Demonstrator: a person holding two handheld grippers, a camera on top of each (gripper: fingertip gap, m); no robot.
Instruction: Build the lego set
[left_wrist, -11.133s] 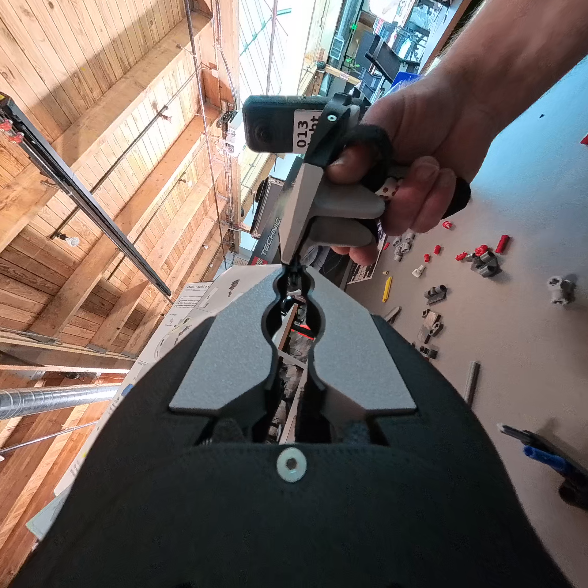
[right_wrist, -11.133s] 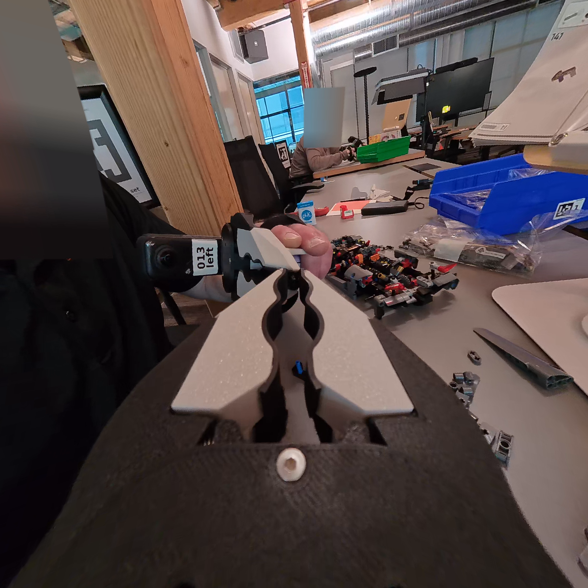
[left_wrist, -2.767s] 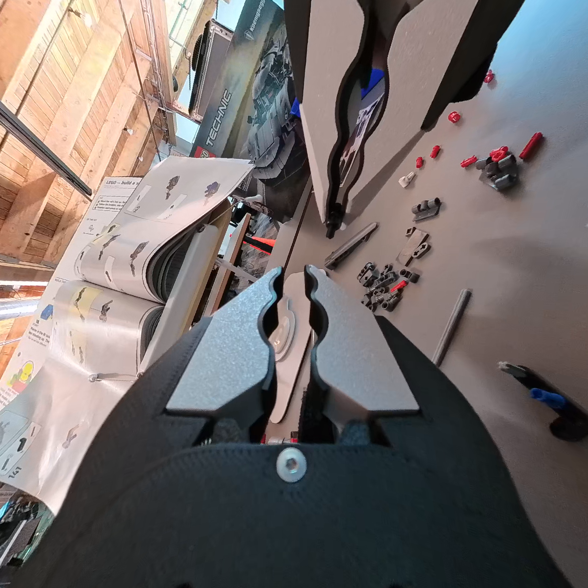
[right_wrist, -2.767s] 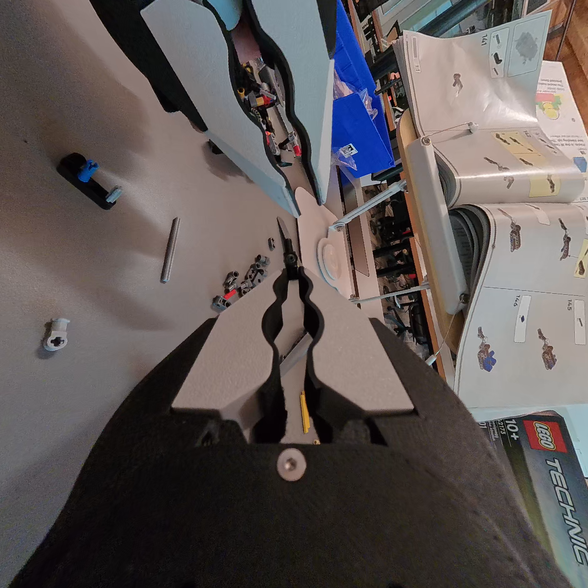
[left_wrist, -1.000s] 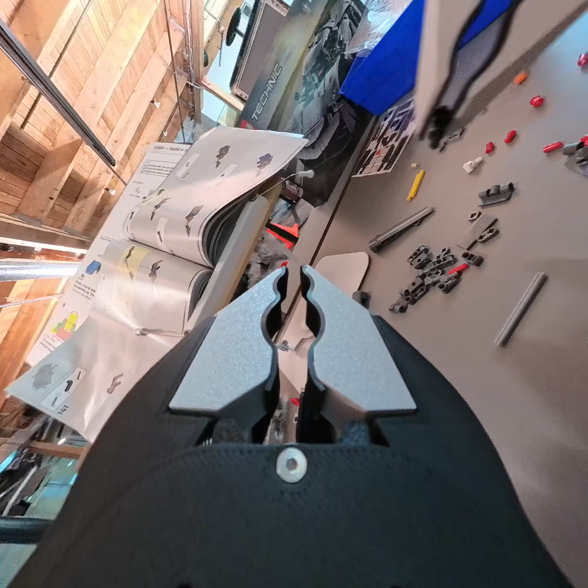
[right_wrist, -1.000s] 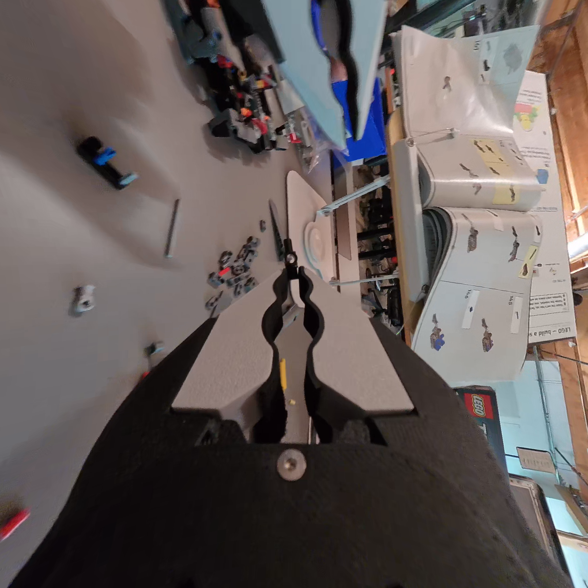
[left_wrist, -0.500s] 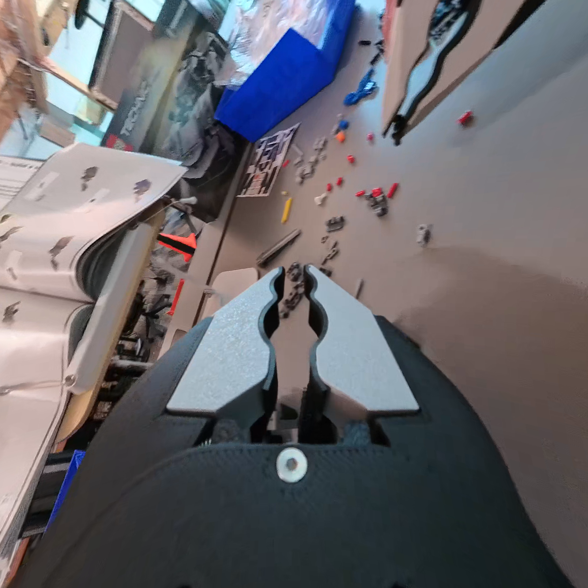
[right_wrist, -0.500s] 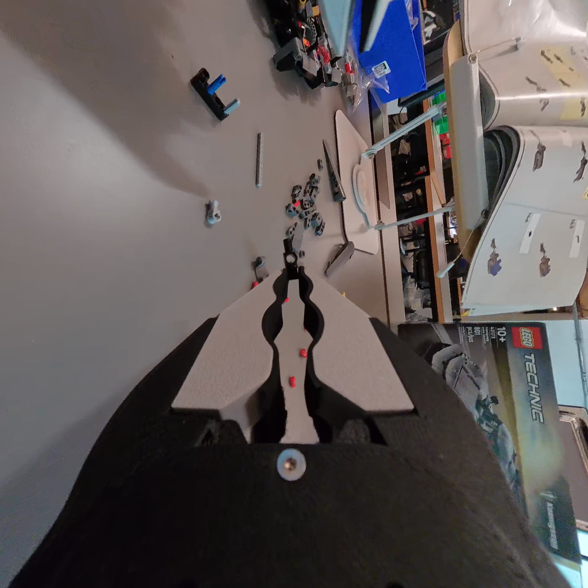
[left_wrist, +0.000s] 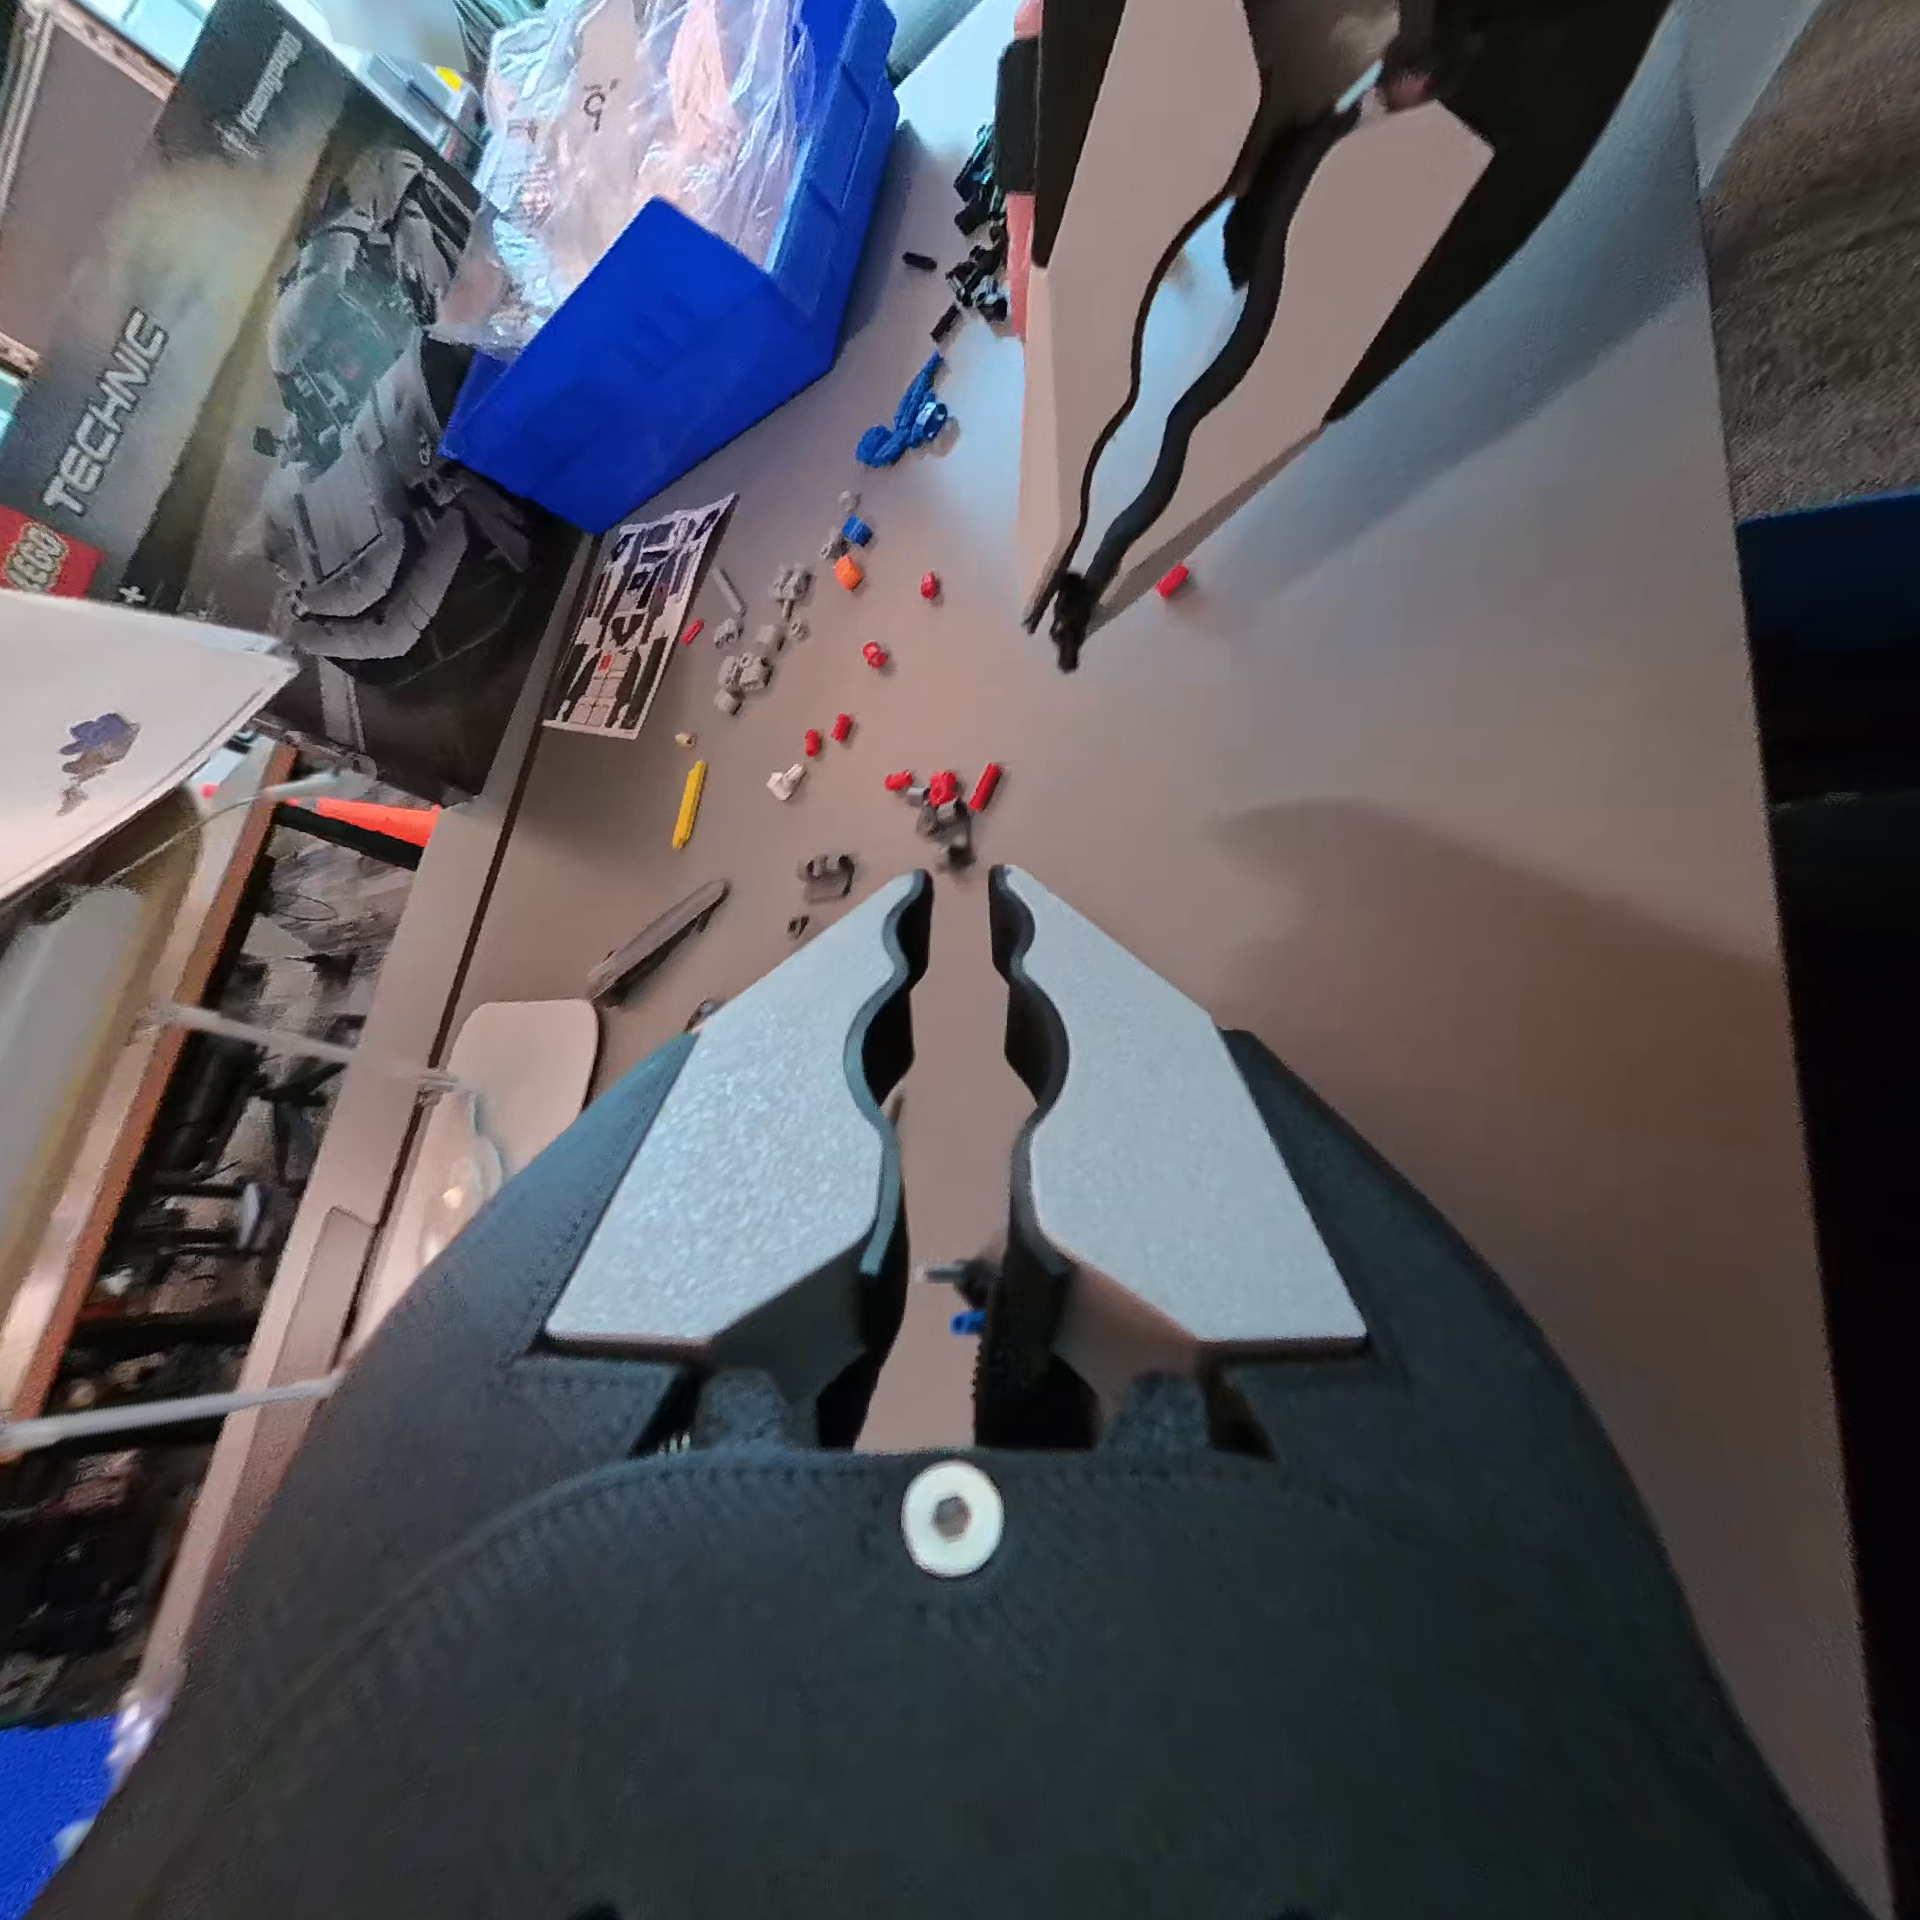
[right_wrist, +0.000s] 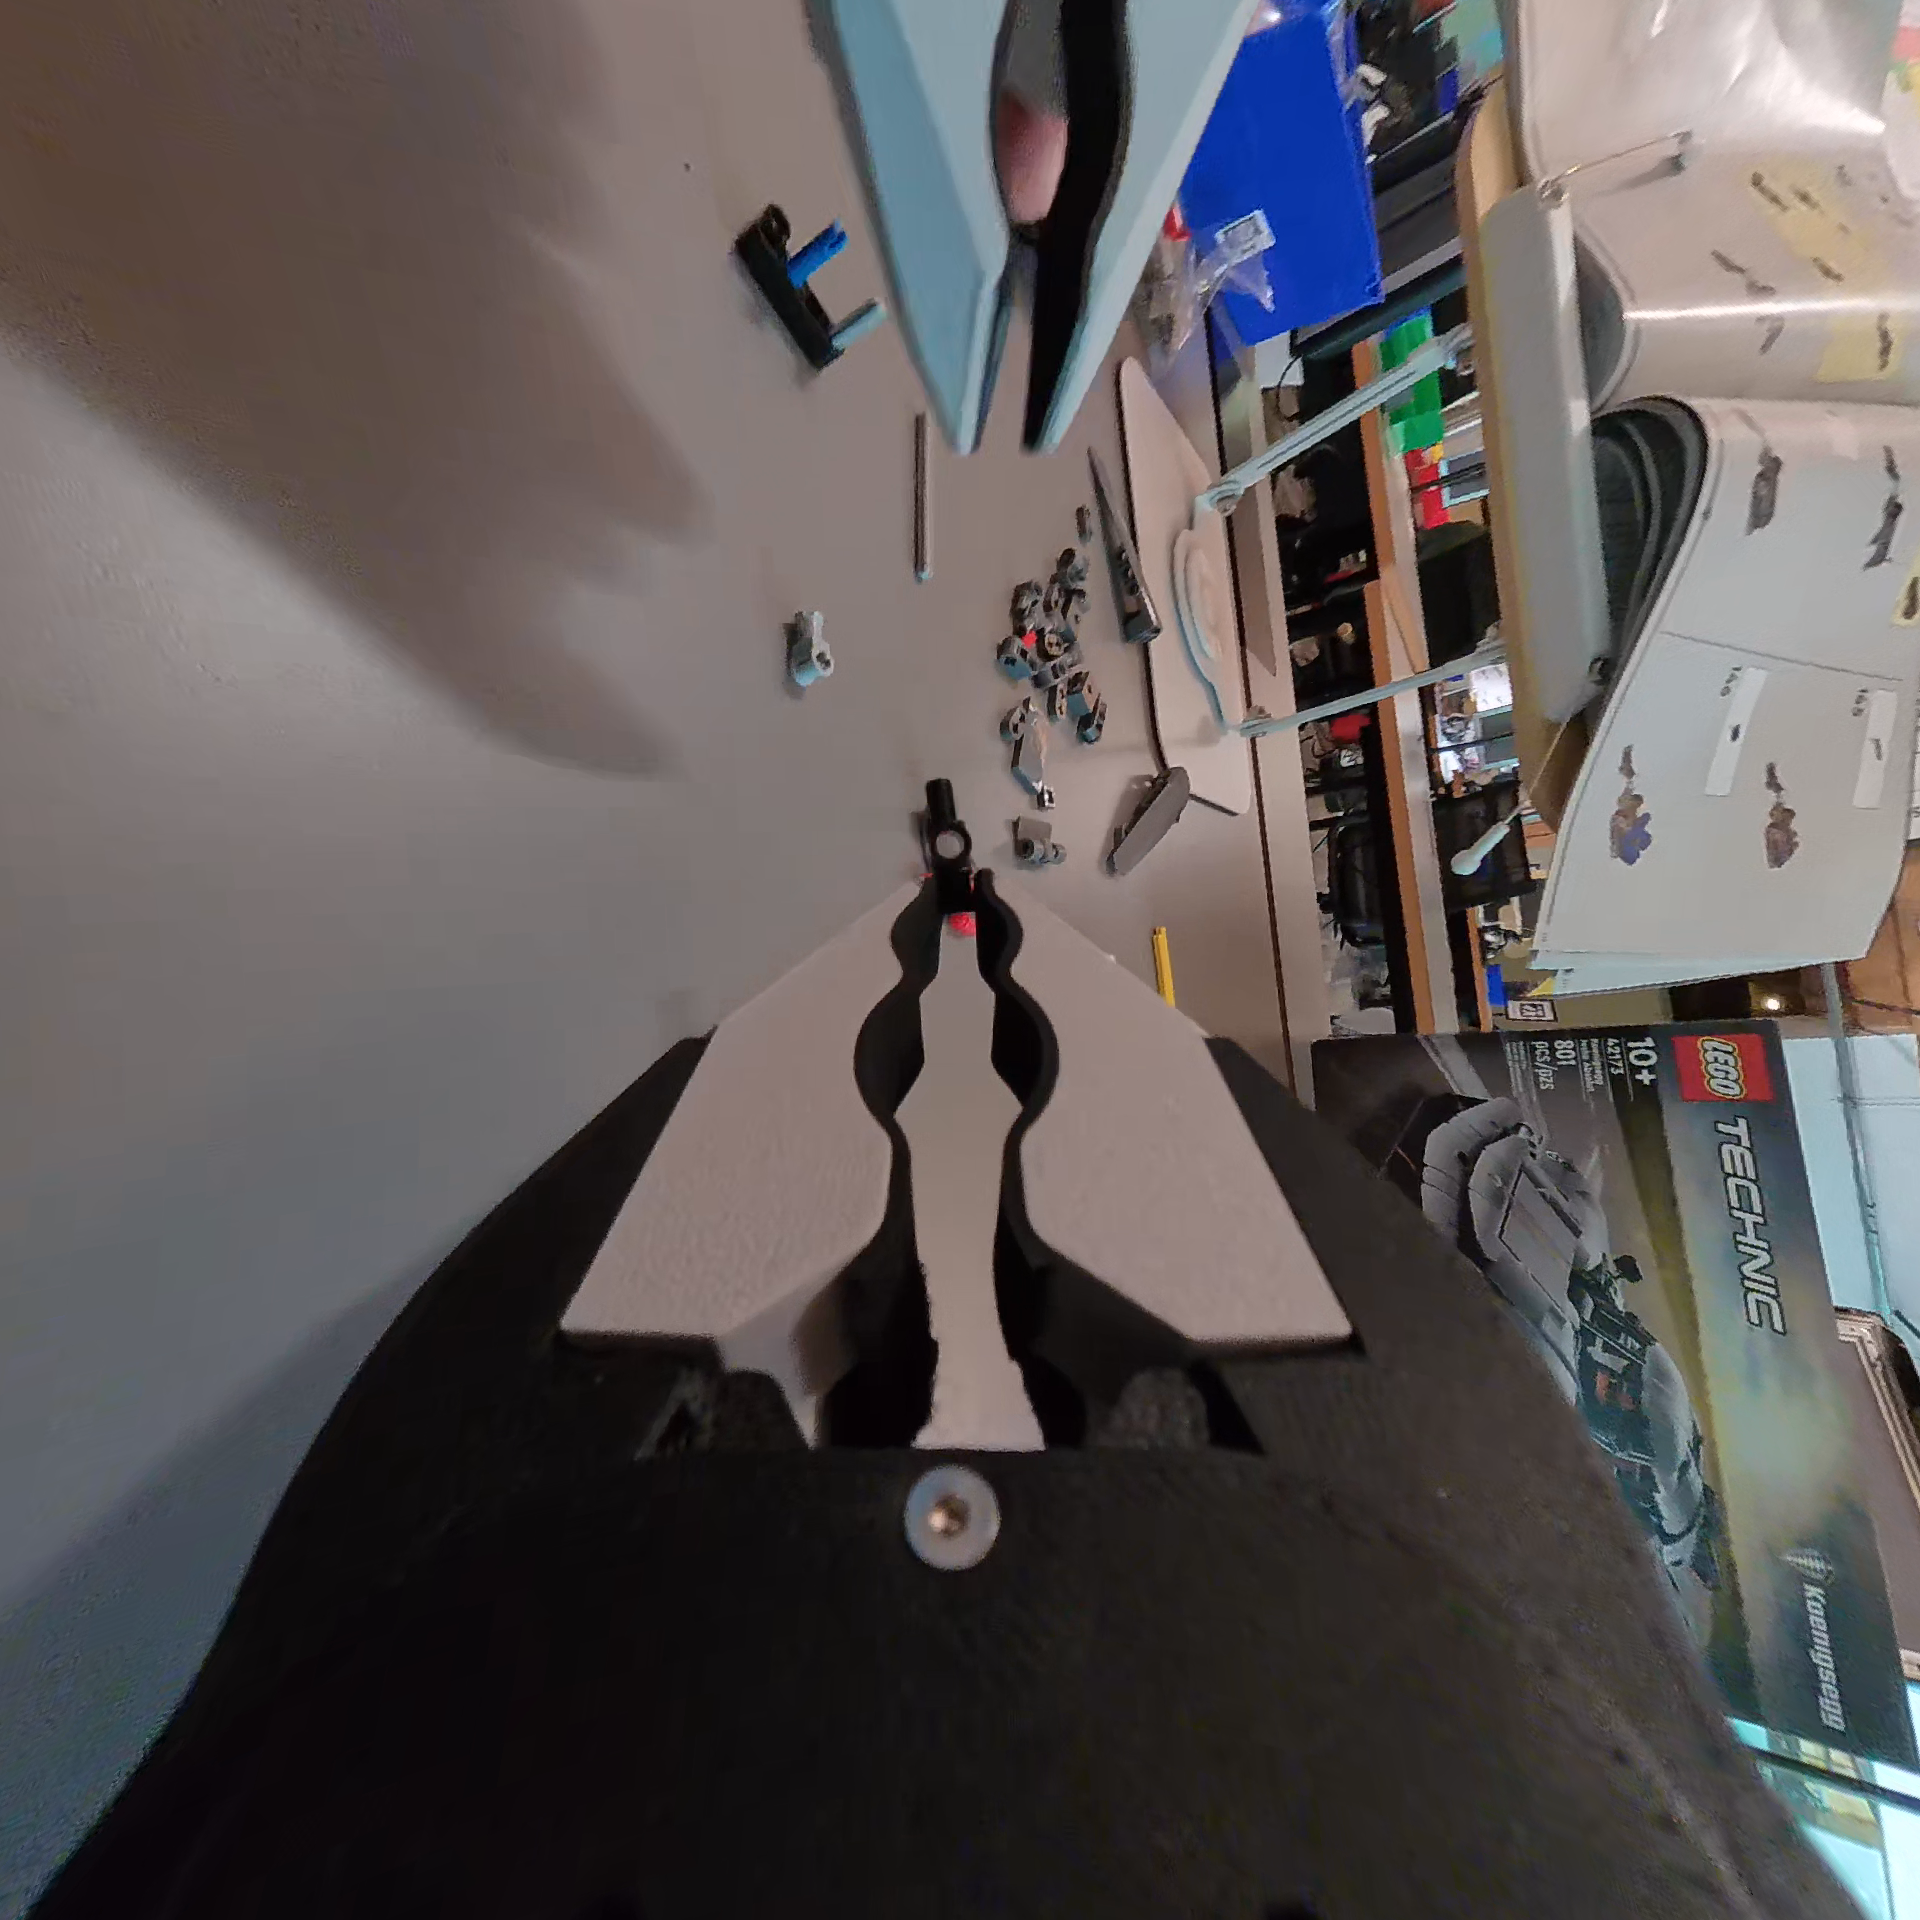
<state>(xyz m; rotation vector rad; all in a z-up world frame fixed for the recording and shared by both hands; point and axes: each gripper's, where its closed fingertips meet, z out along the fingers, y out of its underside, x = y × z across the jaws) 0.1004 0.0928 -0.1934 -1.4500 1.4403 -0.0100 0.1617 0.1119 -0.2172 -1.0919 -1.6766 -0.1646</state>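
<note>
In the left wrist view my left gripper (left_wrist: 958, 883) is open and empty, with bare table showing between its fingertips. It hovers just short of a cluster of small red pins and a grey piece (left_wrist: 943, 795). My right gripper (right_wrist: 948, 904) is shut on a small black connector (right_wrist: 945, 836) that sticks out past its tips, above the table. In the left wrist view the right gripper (left_wrist: 1062, 611) shows at the upper right with the black connector (left_wrist: 1067, 634) at its tip. In the right wrist view the left gripper (right_wrist: 1000, 442) shows at the top.
On the grey table (right_wrist: 416, 727) lie a black beam with blue pins (right_wrist: 805, 291), a grey axle (right_wrist: 921, 499), several grey connectors (right_wrist: 1055, 665), a grey panel (right_wrist: 1148, 821) and a yellow axle (left_wrist: 688, 805). A blue bin (left_wrist: 665, 353), a sticker sheet (left_wrist: 639, 623), a kit box (right_wrist: 1662, 1299) and an open booklet on a stand (right_wrist: 1714, 623) line the far side. Tip to tip, the grippers are about 8 centimeters apart.
Both grippers have swung so their views now look along the table top over the loose pieces. The right stays shut on the black connector; the left stays open.
</note>
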